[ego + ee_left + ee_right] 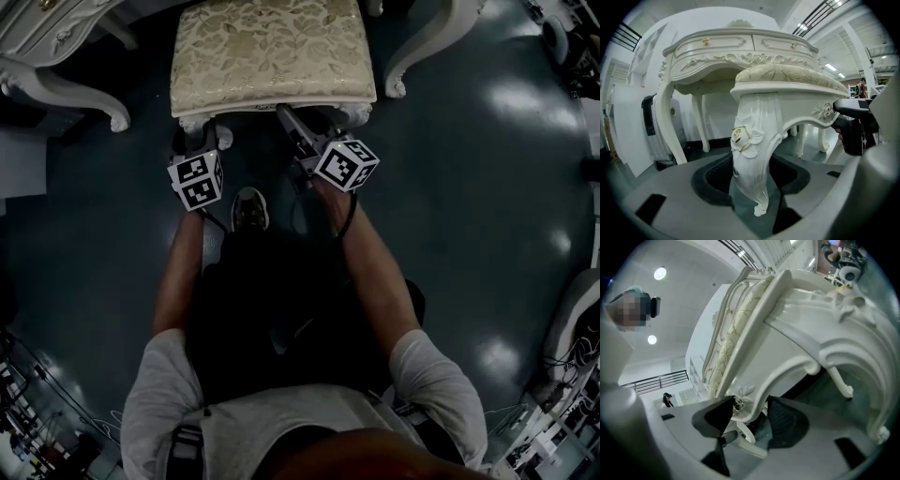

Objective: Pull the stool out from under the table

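Stool (272, 56) with a cream and gold leaf-patterned seat, at the top centre of the head view. It stands between the curved white legs of the table (66, 89), apart from each leg, with a strip of dark floor on either side. My left claw (200, 139) meets the stool's near left leg, and my right claw (292, 127) meets its near right corner. Glossy dark floor (487, 206) lies open to both sides of me. My shoe (248, 208) stands just behind the claws.

In the left gripper view, the stool's carved leg (750, 150), bearing a gold-edged rose, stands upright between my jaws, which are clenched on it. Behind it, the table's two drawers (740, 44) are closed, so I cannot tell what they hold. Floor shows under the table, between its legs.

In the right gripper view, the picture is tilted. My right claw (750, 420) is grasping the stool at the top of its leg, just under the seat rail (787, 333). The seat's padded edge (736, 333) runs above the rail.
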